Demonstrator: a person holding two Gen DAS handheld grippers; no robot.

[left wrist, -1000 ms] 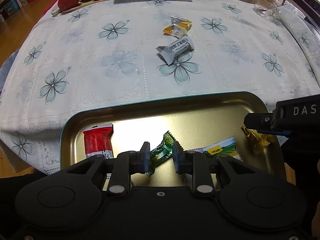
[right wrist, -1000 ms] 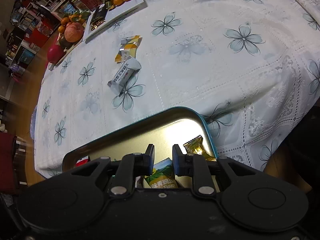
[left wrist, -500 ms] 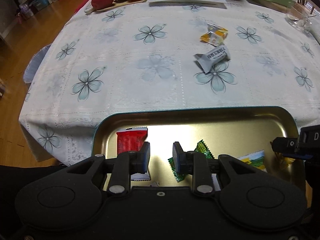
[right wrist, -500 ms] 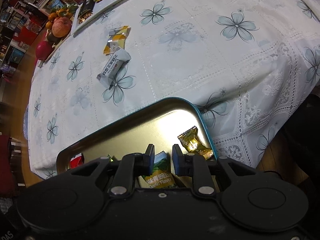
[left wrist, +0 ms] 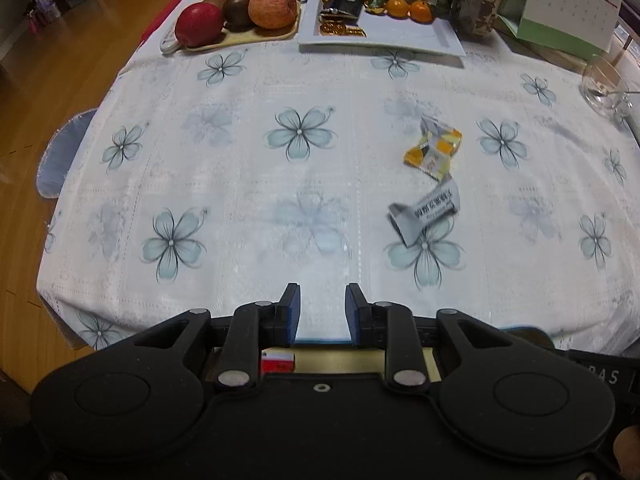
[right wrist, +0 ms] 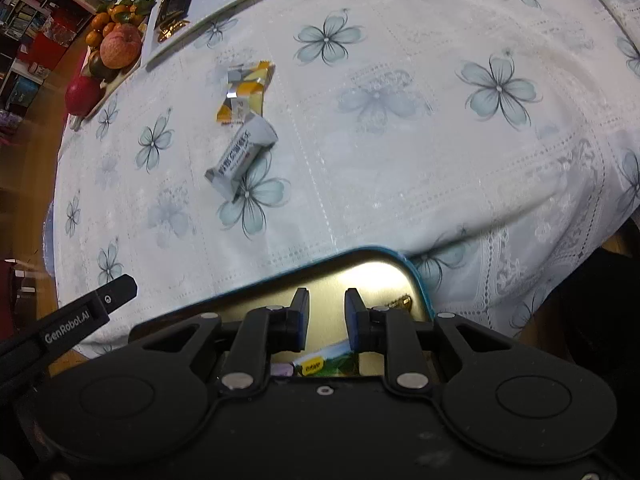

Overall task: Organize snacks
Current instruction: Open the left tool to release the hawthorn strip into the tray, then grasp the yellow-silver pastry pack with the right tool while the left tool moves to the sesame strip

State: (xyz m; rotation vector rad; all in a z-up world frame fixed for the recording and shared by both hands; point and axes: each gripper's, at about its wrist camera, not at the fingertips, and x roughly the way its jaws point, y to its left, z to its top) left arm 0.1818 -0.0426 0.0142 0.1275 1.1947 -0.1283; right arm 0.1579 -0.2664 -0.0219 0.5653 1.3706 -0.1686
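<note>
Snacks lie in two places: some inside the gold metal tray (right wrist: 372, 268) with a teal rim at the near edge of the table, others loose on the white tablecloth (left wrist: 240, 184) printed with pale blue flowers. Out on the cloth, a yellow-and-white wrapped snack (left wrist: 434, 148) sits just beside a grey-white wrapped snack (left wrist: 426, 212) with dark lettering, the grey one nearer the tray and resting partly on a printed flower. Within the tray, the right wrist view shows a green-and-yellow packet (right wrist: 320, 364) under the gripper and a gold-wrapped candy (right wrist: 398, 301) near the tray's right corner; the left wrist view shows a red packet (left wrist: 277, 361) behind the fingers. The left gripper (left wrist: 322, 312) hovers over the cloth at the tray's far rim, its jaws parted with nothing between them. The right gripper (right wrist: 327, 318) hangs above the tray, jaws likewise apart and empty. At the far side of the table stand a board of apples and oranges (left wrist: 240, 12), a white platter (left wrist: 380, 36), a desk calendar (left wrist: 560, 4) and a glass bowl (left wrist: 604, 88).
</note>
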